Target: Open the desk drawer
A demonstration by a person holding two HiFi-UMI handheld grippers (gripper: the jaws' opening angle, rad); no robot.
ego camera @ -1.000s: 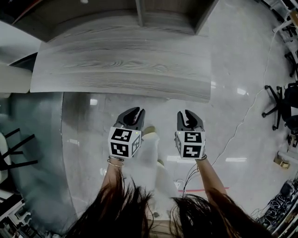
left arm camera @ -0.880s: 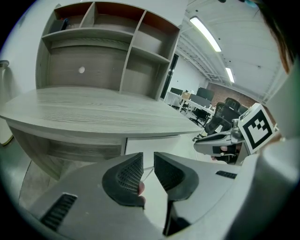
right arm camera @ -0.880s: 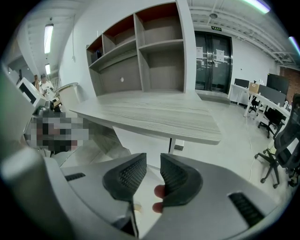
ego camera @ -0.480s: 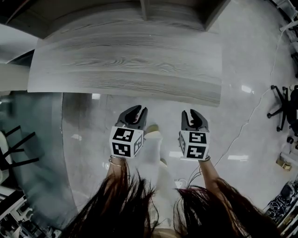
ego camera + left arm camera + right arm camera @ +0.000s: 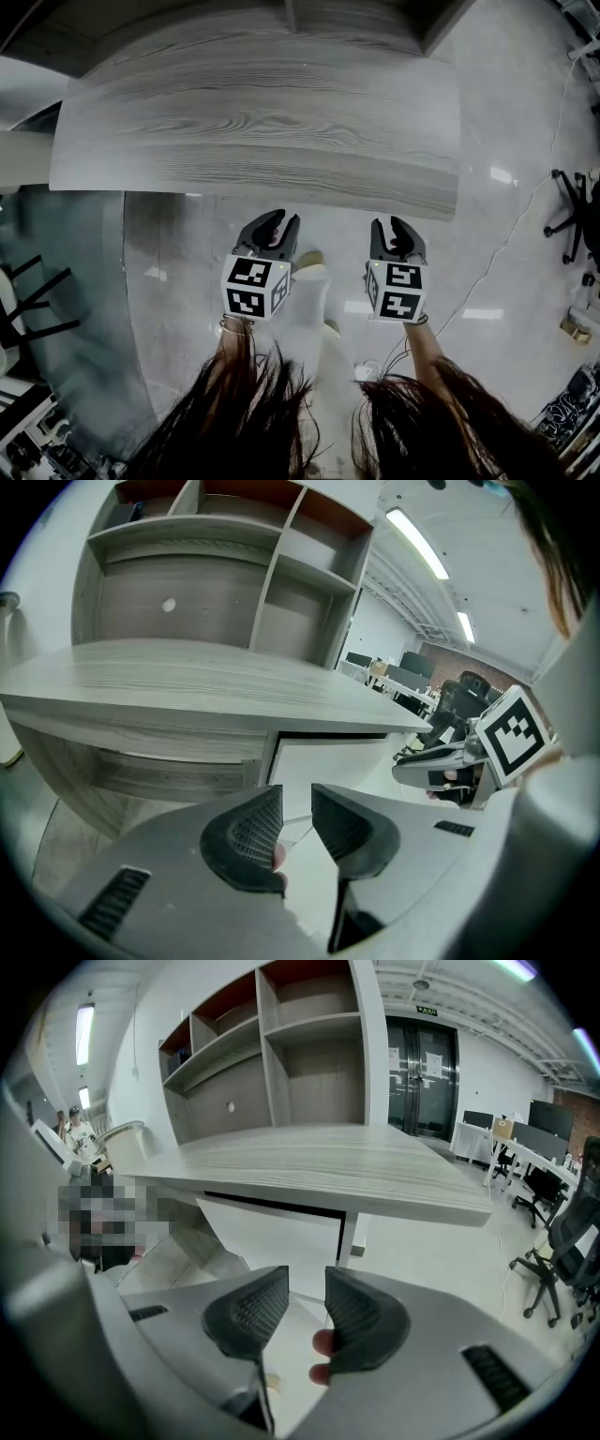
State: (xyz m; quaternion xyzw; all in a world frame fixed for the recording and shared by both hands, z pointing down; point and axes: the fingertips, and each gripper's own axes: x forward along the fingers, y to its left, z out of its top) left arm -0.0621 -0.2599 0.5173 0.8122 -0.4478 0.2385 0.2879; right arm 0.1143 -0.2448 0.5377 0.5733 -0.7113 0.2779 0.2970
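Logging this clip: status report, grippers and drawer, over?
Left gripper, right gripper: jaws just opening, empty, short of desk. Drawer looks shut. Nothing between.

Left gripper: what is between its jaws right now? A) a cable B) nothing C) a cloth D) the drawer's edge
B: the left gripper hangs short of the desk. Its jaws, which have just been opening, stand apart with nothing between them.

Both grippers hang side by side over the glossy floor (image 5: 506, 234), just short of the near edge of the grey wood-grain surface (image 5: 262, 122). The left gripper (image 5: 284, 220) and right gripper (image 5: 389, 225) point towards it. Their jaws have just been opening, a narrow gap in each, nothing between. Dark hair (image 5: 253, 412) fills the bottom edge.
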